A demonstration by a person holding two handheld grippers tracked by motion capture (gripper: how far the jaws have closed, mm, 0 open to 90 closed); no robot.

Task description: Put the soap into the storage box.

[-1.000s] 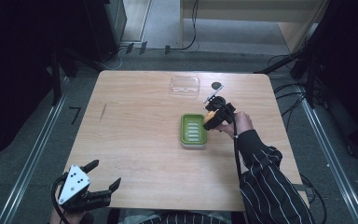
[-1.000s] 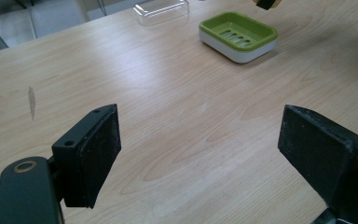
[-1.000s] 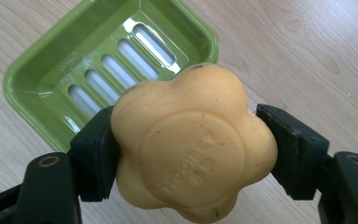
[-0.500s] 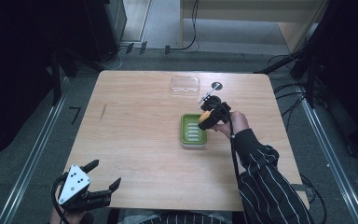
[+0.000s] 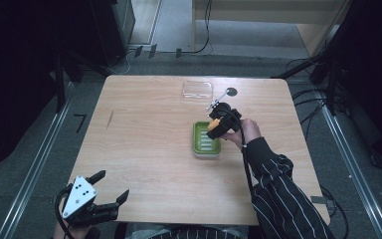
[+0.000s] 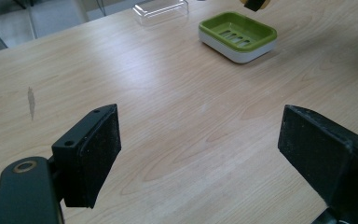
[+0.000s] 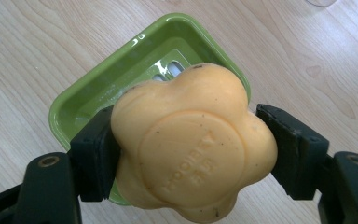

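The right hand-held gripper (image 7: 191,158) clamps an orange flower-shaped bar of soap (image 7: 193,144) between its jaws, held above the green slotted plastic soap dish (image 5: 206,140) on the light wooden table (image 5: 144,134). The left hand-held gripper (image 5: 110,191) hangs at the table's near edge, jaws spread wide and empty

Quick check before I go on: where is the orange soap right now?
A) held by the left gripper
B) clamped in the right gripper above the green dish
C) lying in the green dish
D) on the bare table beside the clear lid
B: the right gripper has its jaws pressed on both sides of the orange soap, with the green dish beneath it.
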